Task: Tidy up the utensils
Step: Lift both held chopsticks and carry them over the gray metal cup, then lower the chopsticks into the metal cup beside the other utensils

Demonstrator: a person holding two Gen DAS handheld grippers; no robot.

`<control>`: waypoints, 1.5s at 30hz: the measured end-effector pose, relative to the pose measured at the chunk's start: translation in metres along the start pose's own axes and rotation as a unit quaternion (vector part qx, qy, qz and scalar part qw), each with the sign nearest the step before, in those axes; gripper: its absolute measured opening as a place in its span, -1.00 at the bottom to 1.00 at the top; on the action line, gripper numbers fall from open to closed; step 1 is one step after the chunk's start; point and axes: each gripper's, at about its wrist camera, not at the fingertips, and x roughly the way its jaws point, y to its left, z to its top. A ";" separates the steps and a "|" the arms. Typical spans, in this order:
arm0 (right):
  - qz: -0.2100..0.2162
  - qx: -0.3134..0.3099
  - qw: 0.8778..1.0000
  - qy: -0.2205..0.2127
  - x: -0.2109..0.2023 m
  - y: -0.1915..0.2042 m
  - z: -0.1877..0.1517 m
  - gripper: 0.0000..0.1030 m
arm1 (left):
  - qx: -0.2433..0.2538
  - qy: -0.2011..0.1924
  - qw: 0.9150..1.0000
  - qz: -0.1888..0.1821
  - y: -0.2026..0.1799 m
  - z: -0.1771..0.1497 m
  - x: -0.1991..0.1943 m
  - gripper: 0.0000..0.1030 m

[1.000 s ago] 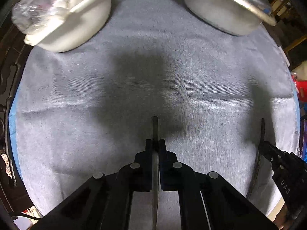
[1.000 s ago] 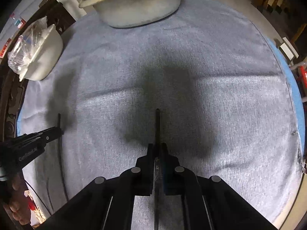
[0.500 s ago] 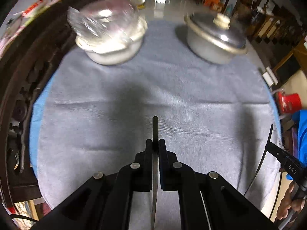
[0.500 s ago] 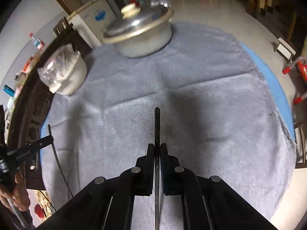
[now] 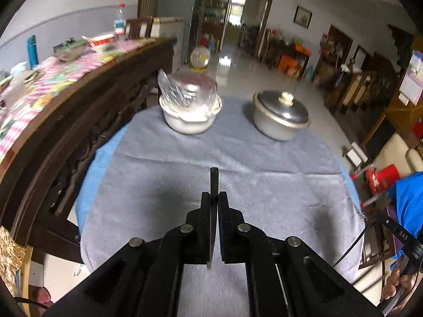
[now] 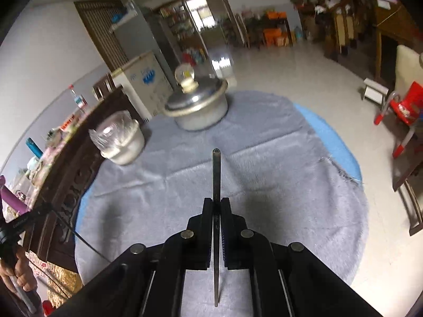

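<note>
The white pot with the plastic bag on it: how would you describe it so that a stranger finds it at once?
On the round table under the grey fleece cloth, two pots stand at the far edge. The white pot is the one nearer the dark carved wooden sideboard. Unlike the grey metal pot with a knobbed lid beside it, it is topped with crinkled clear plastic.

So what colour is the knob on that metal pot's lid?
Cream or off-white. The knob on the lid of the metal pot shows best in the left wrist view.
</note>
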 end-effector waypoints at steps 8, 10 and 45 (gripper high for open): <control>-0.018 -0.002 0.996 -0.087 -0.063 0.014 -0.027 -0.88 | -0.011 -0.069 0.998 -0.006 0.005 -0.033 -0.060 -0.90; -0.013 0.004 0.996 -0.093 -0.072 0.013 -0.032 -0.88 | -0.014 -0.072 0.997 -0.016 0.006 -0.039 -0.070 -0.90; 0.060 -0.027 0.985 -0.160 -0.185 0.041 -0.071 -0.88 | 0.023 -0.144 0.986 -0.085 -0.024 -0.072 -0.202 -0.90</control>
